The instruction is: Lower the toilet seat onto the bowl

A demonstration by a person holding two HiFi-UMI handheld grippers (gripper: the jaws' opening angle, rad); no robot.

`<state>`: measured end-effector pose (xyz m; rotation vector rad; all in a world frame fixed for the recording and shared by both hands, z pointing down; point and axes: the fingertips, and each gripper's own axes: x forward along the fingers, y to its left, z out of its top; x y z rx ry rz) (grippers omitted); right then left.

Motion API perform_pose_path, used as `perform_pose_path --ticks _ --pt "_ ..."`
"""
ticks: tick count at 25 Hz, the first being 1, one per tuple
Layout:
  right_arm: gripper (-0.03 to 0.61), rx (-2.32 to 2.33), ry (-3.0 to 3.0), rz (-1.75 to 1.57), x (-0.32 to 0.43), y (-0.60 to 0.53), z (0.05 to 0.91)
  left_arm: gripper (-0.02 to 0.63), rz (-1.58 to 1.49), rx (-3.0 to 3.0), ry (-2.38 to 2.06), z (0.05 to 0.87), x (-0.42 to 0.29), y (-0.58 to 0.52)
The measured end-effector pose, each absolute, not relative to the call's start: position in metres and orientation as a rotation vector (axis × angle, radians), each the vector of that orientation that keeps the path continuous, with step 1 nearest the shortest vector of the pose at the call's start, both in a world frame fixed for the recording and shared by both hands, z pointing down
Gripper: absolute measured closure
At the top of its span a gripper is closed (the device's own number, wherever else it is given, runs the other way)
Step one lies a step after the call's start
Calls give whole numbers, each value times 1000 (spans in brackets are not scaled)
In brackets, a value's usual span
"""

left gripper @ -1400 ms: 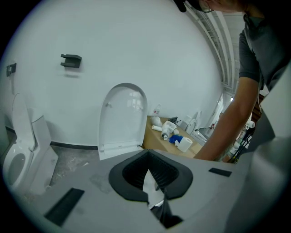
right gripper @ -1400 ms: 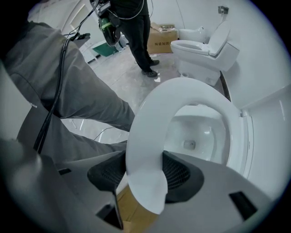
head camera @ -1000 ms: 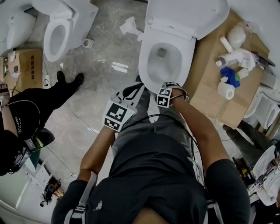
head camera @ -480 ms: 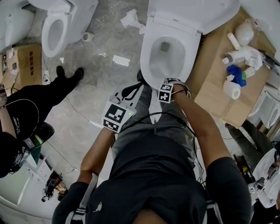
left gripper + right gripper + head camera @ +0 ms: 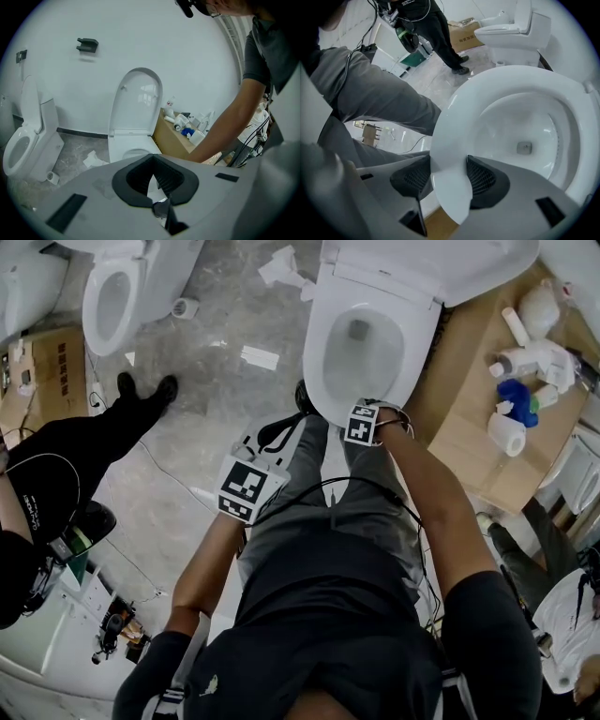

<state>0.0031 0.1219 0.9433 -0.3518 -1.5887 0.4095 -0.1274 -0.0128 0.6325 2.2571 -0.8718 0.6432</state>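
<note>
nearest, beside the person's grey trouser leg (image 5: 302,531), the left tongs (image 5: 152,160) hang idle, their dark pads (image 5: 176,178) drawn together at the tips with nothing between them. just ahead, the right tongs (image 5: 449,174) are clamped on the front edge of the toilet seat (image 5: 459,112), one ribbed pad on each face of the thin white rim. the seat lies flat or very nearly flat over the bowl (image 5: 520,126), whose drain shows through the ring (whether the seat already touches the porcelain all round cannot be told from here). behind it the lid (image 5: 139,96) stands upright against the wall. to the right of the toilet a cardboard box (image 5: 459,399) carries bottles (image 5: 530,357) and a paper roll (image 5: 506,432) toward its far right corner. farther off, paper scraps (image 5: 281,266) lie on the floor (image 5: 206,324), and a second toilet (image 5: 114,296) stands at the far left.

the step in hand looks like the last of the lowering. the next move, i judge, calls for easing the front edge down until it rests on the bowl's rim, then parting the right tongs and drawing them back toward the person without lifting the seat again.
</note>
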Motion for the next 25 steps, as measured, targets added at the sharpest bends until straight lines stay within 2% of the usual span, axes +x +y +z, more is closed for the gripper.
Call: perform_pose_path --ticks 25 --pt "330 -375 -1520 410 3 130 1010 611 682 2167 -840 693 -150 -5"
